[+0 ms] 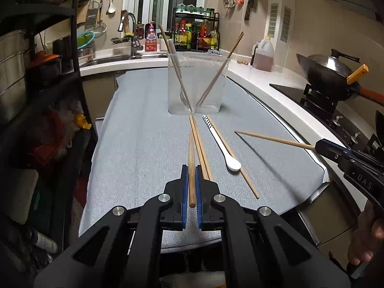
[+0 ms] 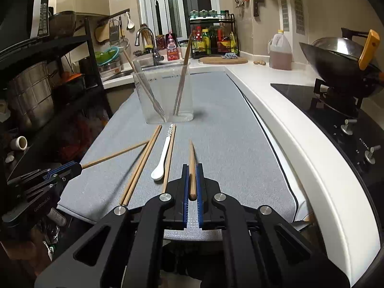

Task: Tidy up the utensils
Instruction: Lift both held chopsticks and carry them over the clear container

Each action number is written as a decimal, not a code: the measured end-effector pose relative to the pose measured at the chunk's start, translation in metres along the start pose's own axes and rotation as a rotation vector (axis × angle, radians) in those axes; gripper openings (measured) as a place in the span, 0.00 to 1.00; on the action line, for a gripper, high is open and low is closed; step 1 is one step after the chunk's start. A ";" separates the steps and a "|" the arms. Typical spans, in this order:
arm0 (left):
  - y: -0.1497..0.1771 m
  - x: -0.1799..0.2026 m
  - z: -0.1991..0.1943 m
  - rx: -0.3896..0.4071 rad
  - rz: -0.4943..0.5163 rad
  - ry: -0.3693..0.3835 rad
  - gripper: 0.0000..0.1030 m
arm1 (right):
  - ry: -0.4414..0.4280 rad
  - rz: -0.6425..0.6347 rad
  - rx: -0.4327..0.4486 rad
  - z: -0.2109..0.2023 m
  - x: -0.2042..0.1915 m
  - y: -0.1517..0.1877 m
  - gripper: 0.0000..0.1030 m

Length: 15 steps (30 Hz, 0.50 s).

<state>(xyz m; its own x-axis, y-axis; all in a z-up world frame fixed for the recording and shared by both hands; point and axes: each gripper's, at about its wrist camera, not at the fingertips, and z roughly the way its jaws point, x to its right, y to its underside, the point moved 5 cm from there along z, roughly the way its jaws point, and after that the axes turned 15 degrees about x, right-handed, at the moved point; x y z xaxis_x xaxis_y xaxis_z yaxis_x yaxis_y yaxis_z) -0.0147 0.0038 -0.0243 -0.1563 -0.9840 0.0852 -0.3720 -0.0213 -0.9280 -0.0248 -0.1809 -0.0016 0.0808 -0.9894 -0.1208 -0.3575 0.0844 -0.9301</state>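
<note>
My left gripper [image 1: 191, 169] is shut on a wooden chopstick [image 1: 191, 148], raised above the grey mat [image 1: 144, 144]. My right gripper [image 2: 192, 168] is shut on another chopstick [image 2: 192, 153], also clear of the mat; from the left wrist view it [image 1: 320, 145] sits at the right with its stick pointing left. A clear square container [image 1: 197, 84] ahead holds several chopsticks and a fork. On the mat lie a pair of chopsticks [image 2: 141, 165], a white spoon [image 2: 163, 158] with a striped handle, and a single chopstick [image 2: 169, 158] beside it.
A wok [image 2: 336, 60] sits on the black stove [image 2: 324, 110] at the right. An oil jug [image 2: 279, 52] and a spice rack [image 2: 212, 36] stand at the back, by the sink faucet [image 1: 127, 24]. A black shelf [image 1: 60, 72] with pots borders the left.
</note>
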 end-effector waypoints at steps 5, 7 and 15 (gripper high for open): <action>-0.015 0.001 -0.005 0.033 0.010 0.003 0.06 | -0.009 -0.009 0.040 -0.008 -0.003 -0.018 0.06; -0.022 -0.001 -0.008 0.047 0.007 0.004 0.06 | -0.015 -0.014 0.056 -0.010 -0.005 -0.026 0.06; -0.058 -0.011 -0.012 0.111 0.021 0.002 0.06 | -0.038 -0.033 0.099 -0.008 -0.010 -0.059 0.06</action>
<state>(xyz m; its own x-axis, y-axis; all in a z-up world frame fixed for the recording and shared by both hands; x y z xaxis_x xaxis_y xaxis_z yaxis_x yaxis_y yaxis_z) -0.0020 0.0179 0.0327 -0.1647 -0.9841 0.0662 -0.2653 -0.0204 -0.9640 -0.0123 -0.1766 0.0576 0.1269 -0.9868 -0.1006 -0.2606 0.0646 -0.9633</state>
